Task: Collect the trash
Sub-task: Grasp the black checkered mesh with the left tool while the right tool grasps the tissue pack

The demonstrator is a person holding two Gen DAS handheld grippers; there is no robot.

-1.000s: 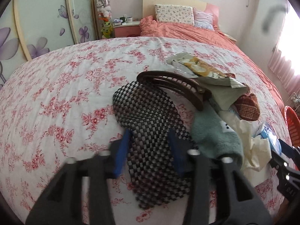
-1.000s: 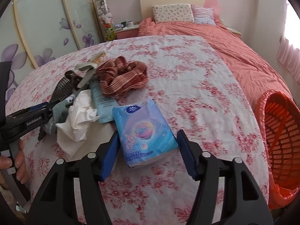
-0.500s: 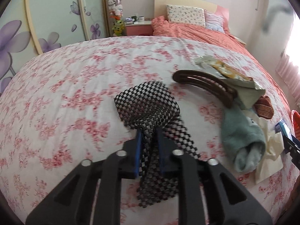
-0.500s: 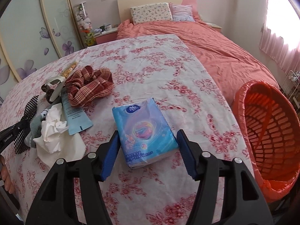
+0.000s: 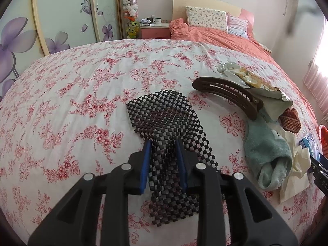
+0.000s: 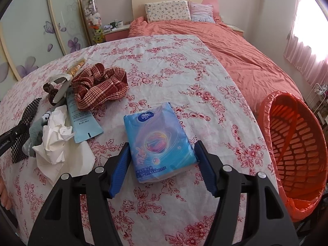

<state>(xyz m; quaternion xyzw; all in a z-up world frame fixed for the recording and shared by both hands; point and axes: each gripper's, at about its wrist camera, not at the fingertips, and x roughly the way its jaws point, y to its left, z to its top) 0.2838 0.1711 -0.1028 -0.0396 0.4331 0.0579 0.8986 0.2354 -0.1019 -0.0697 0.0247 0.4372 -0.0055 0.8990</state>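
Note:
A black checkered mesh mat (image 5: 164,114) lies on the flowered bedspread (image 5: 82,86). Its near part is bunched between the blue pads of my left gripper (image 5: 163,143), whose jaws are opening slightly while still touching it. In the right wrist view a blue pack of tissues (image 6: 157,135) sits between the pads of my right gripper (image 6: 162,145), gripped at its near end just above the bedspread. An orange basket (image 6: 264,110) with an orange liner stands off the bed's right edge. A crumpled white tissue (image 6: 55,135) lies to the left.
A pile holds a brown hair clip (image 5: 227,92), a green-grey sock (image 5: 266,149), a snack wrapper (image 5: 246,75), a red checked scarf (image 6: 100,86) and a light blue packet (image 6: 82,119). An orange quilt and pillows lie beyond; a wardrobe stands at left.
My left gripper's jaws narrowed onto the mesh mat and bunched it, and the pile slid rightward in its view. The right view swung right, showing more basket; the tissue pack stayed between the jaws.

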